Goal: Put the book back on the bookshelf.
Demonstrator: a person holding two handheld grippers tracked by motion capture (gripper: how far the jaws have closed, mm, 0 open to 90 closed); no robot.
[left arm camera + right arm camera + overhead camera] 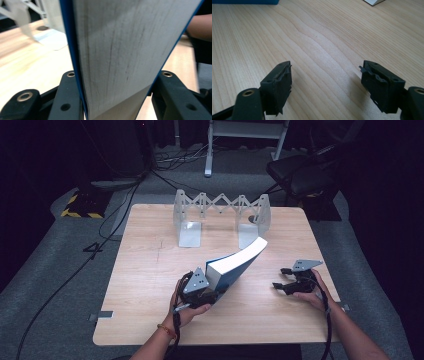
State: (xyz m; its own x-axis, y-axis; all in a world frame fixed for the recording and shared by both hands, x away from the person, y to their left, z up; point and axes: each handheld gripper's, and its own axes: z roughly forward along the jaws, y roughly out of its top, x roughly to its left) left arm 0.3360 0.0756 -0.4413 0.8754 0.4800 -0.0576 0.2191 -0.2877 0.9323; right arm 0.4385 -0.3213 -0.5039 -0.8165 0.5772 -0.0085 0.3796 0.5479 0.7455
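Holding blue book [235, 267] clamped in left gripper [200, 292], raised toward far bookend rack [221, 215] | right gripper [286, 281] fingers released, idle over tabletop [150, 270]

Black tongs [204, 296], grey plates, orange wristband [166, 330].

One book [235, 266] with a blue cover, at the centre of the frame – one wooden table [150, 270] under it. One folding metal book rack [221, 215] in the upper middle, with two upright end plates. Two grippers – the left gripper [200, 292] at lower centre, the right gripper [285, 281] at lower right. One dark chair [300, 172] in the upper right
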